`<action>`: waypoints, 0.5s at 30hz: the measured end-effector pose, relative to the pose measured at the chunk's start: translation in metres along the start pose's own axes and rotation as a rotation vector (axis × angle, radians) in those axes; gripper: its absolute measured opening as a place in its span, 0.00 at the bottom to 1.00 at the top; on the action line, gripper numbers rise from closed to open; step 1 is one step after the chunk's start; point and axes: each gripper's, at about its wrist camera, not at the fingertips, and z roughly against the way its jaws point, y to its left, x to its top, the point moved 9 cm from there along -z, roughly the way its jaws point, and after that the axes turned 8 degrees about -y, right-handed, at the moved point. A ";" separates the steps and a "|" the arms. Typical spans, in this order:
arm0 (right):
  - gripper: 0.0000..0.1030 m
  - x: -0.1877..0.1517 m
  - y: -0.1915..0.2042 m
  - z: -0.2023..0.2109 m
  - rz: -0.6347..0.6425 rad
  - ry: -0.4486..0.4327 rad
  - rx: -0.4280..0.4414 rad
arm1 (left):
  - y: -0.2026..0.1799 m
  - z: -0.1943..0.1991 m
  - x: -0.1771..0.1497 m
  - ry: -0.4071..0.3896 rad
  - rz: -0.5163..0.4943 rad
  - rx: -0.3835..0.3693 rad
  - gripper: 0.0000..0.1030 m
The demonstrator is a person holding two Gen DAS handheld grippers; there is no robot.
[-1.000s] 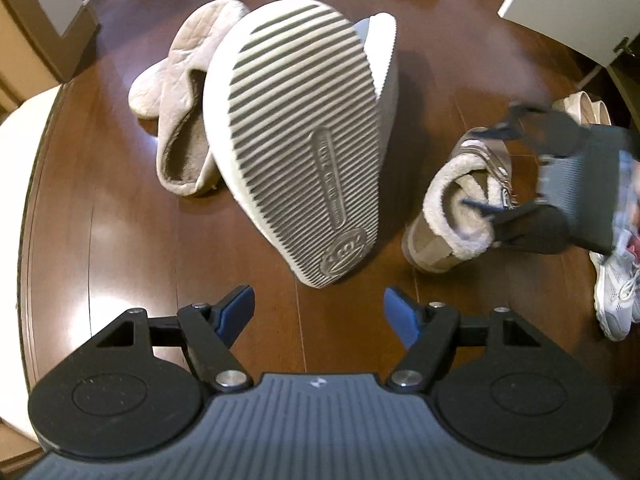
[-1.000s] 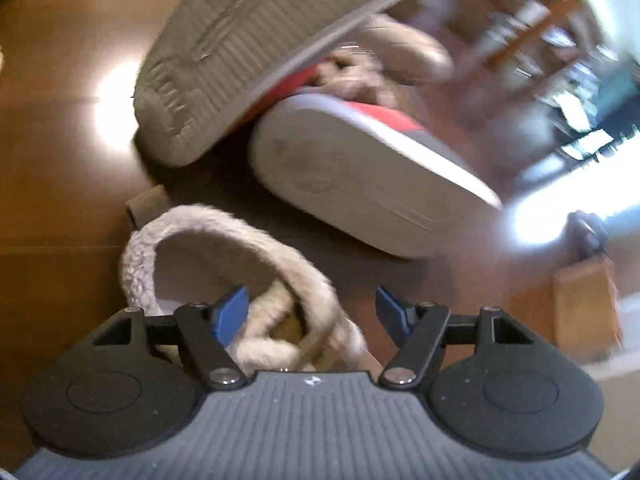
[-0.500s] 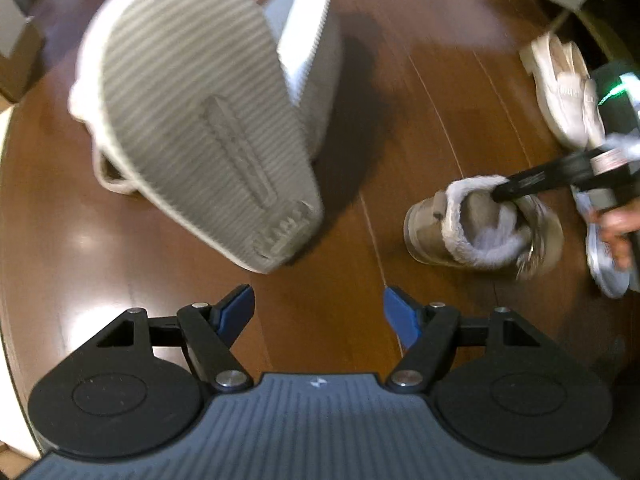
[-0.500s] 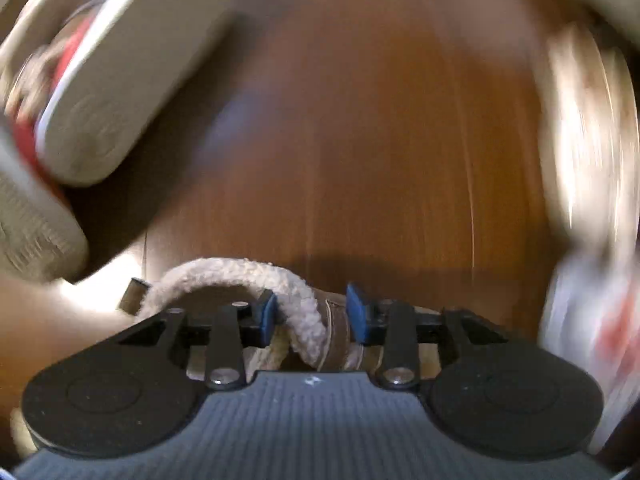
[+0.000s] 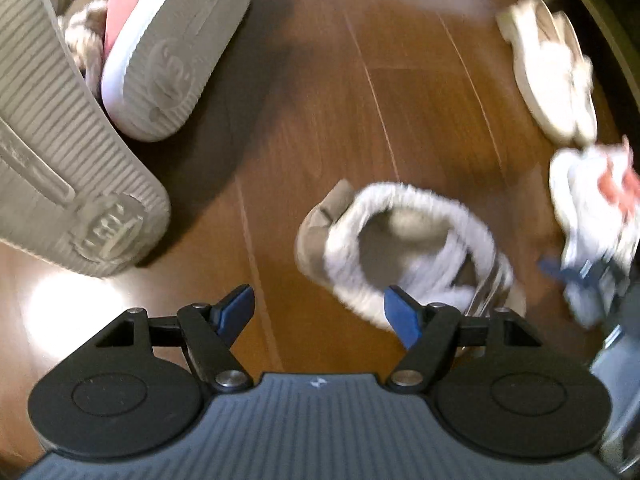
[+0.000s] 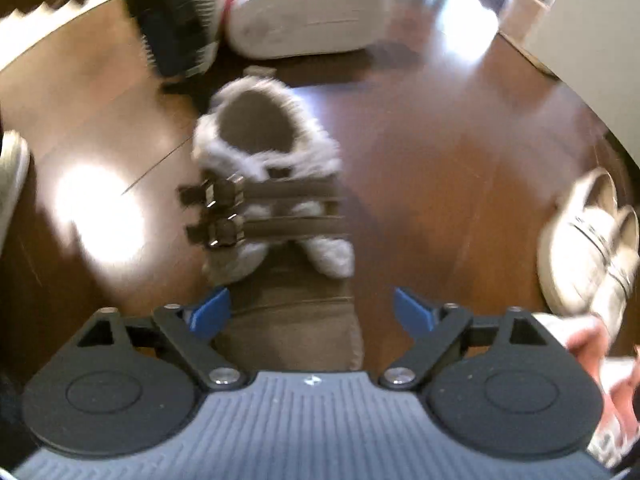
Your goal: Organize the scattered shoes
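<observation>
A tan fleece-lined shoe (image 5: 404,240) (image 6: 272,200) with two buckled straps stands upright on the wooden floor. My right gripper (image 6: 312,312) hangs over its toe. The jaws are opening wide and the toe lies between the pads, which do not press on it. My left gripper (image 5: 318,312) is open and empty. It sits just left of the shoe's heel, with its right fingertip (image 5: 400,314) over the fleece collar. A blurred blue fingertip (image 5: 554,271) of the right gripper shows past the shoe in the left wrist view.
A grey ribbed-sole slipper (image 5: 60,160) and a red slipper with a white sole (image 5: 172,60) (image 6: 308,16) lie heaped at the far left. Cream loafers (image 5: 552,72) (image 6: 588,240) and a white-and-pink sneaker (image 5: 592,208) lie to the right. Bare floor (image 5: 360,80) lies between.
The right gripper was shut on the shoe's fleece collar, carried it across the floor and has let go. The left gripper swung from the slipper pile down toward the shoe.
</observation>
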 end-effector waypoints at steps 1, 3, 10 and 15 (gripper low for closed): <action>0.93 -0.004 0.004 -0.005 -0.013 0.009 0.009 | 0.000 -0.006 0.002 0.011 0.007 0.012 0.71; 0.87 -0.009 0.011 -0.011 -0.042 0.020 0.017 | 0.003 -0.019 0.003 0.032 0.012 0.061 0.67; 0.75 -0.027 0.023 0.007 -0.168 0.038 -0.044 | -0.030 -0.037 0.005 0.053 -0.125 0.055 0.31; 0.75 -0.043 0.008 0.014 -0.401 0.111 -0.133 | -0.086 -0.042 0.016 -0.012 -0.349 0.055 0.31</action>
